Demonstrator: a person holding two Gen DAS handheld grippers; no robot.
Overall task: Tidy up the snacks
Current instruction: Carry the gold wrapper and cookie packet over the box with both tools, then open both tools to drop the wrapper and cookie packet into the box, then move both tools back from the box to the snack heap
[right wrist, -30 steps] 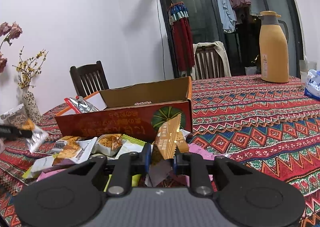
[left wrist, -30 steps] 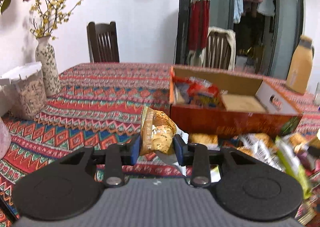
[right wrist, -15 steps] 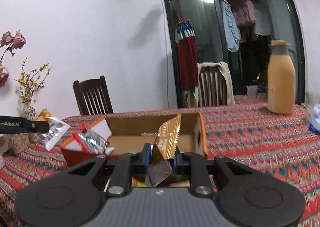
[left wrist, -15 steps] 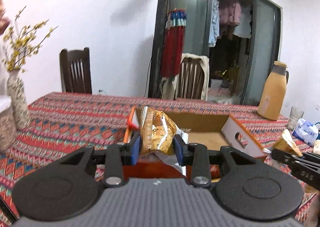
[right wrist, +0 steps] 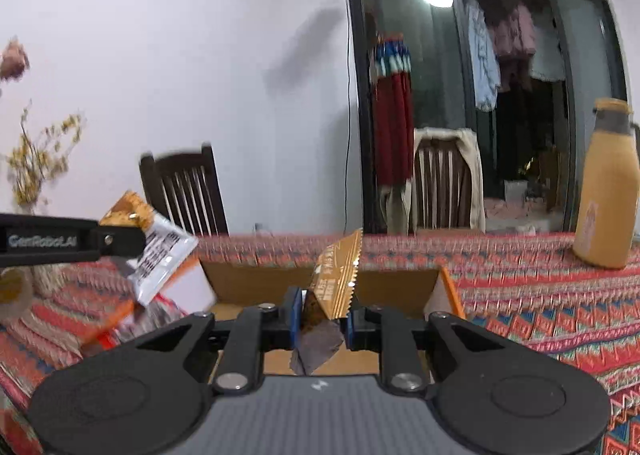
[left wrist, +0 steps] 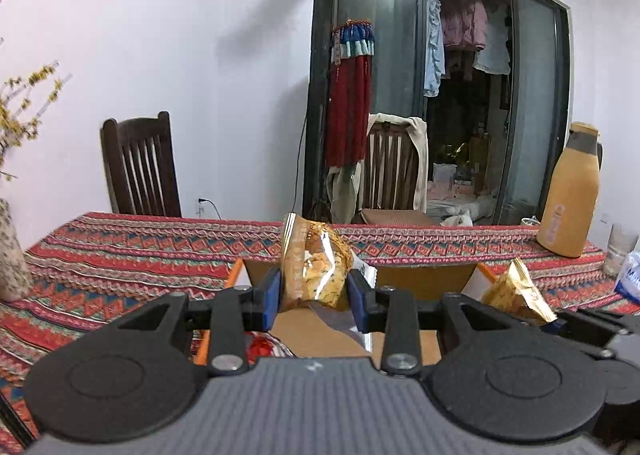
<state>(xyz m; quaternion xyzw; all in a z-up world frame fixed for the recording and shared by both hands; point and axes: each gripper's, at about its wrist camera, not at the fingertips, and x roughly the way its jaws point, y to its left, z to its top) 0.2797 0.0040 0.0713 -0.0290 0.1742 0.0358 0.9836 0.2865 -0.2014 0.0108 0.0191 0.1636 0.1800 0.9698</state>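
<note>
Indoors, patterned tablecloth (red zigzags), dark chair, white wall

Red, orange and blue zigzag tablecloth across mid-frame; golden snack packet between blue pads; gold foil packet with serrated edge; brown cardboard box, orange-edged; tan flask, grey cap, at right; dark wooden chair left
</note>
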